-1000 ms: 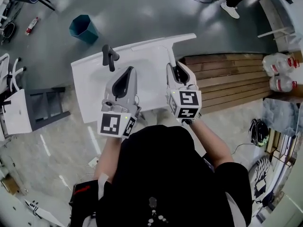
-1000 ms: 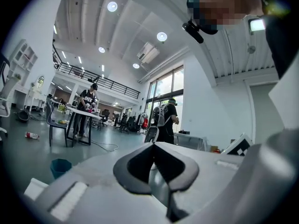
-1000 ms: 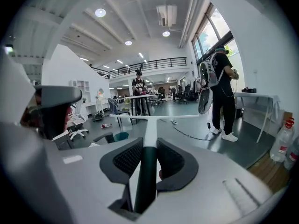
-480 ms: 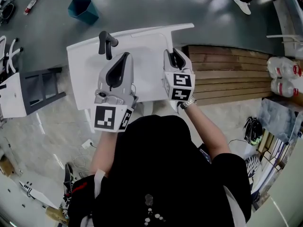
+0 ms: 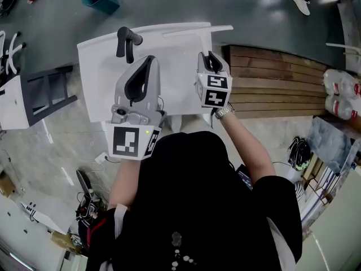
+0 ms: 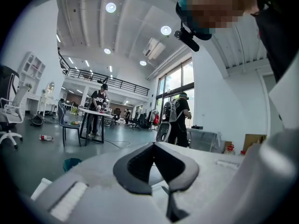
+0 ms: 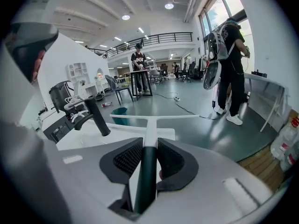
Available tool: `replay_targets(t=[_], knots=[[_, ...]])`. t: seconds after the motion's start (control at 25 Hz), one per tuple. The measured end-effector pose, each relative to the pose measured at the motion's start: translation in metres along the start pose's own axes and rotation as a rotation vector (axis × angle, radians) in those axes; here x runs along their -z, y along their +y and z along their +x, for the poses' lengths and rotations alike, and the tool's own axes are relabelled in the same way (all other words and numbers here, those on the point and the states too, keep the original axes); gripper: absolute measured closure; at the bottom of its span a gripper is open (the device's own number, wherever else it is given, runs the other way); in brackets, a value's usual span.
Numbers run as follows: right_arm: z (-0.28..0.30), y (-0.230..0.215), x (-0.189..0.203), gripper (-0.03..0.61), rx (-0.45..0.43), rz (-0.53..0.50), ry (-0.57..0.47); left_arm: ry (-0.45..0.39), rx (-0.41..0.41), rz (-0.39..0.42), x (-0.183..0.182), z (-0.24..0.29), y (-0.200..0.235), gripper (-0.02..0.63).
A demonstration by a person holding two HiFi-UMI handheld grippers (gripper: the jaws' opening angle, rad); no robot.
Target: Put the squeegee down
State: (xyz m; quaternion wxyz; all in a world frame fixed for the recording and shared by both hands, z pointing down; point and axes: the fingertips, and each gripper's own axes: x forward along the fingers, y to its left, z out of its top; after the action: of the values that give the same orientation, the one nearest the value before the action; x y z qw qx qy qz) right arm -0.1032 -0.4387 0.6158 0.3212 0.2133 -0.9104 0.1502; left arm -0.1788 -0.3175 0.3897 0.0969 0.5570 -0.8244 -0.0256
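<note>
Firmly, right gripper [image 7: 150, 146] clamps white T-shaped squeegee [image 7: 150, 121] by its dark handle, above white countertop [image 5: 96, 66], left gripper [image 6: 153, 146] with jaws together, empty.

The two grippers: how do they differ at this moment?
The right gripper is clamped on the handle of the squeegee; the left gripper has its jaws together on nothing. Their marker cubes carry different patterns. Both are pale grey with dark pads, over the white countertop.
</note>
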Motion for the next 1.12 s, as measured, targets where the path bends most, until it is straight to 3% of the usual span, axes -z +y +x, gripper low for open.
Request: replay_targets(t=[0.56,1.12], knots=[[0.051,-0.003,0.045,0.479,0.039,-0.005,0.135,0.037,-0.072,-0.032,0.021,0.003,0.025,0.612],[0.073,-0.005,0.064,0.477,0.078,-0.037,0.176,0.067,-0.079,-0.058,0.039,-0.001,0.03,0.612]])
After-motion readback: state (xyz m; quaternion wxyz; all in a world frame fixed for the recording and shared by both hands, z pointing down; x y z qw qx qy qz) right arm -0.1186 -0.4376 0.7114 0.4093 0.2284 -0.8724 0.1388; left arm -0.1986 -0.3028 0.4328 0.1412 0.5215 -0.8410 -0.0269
